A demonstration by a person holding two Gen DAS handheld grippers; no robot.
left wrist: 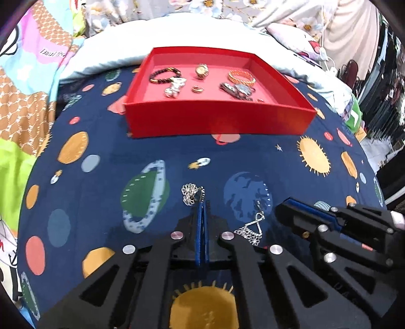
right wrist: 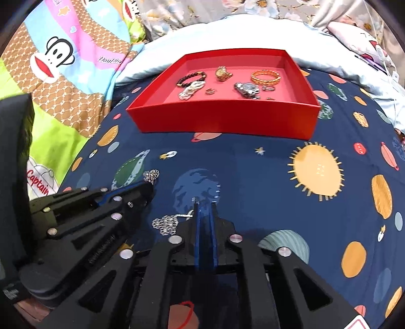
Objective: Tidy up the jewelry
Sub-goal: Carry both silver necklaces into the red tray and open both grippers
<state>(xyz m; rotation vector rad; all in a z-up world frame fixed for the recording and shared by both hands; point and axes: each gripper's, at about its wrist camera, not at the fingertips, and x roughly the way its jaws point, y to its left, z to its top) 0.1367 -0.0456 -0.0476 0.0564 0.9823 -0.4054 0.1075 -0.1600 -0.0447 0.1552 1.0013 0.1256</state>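
I am over a bed spread with a navy sheet [left wrist: 106, 157] printed with planets, suns and rockets. Beyond it lies a pale blue pillow [left wrist: 111, 48], to my left a bright quilt [right wrist: 58, 60] with a cartoon monkey, and behind both a grey floral cloth [right wrist: 182, 12]. Far right in my left view, dark clothes [left wrist: 387, 63] hang, and the light is even.

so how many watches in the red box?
2. A gold watch sits near the back wall at the centre; a silver, dark-faced watch lies right of centre, in front of the gold bangle. None looks hidden.
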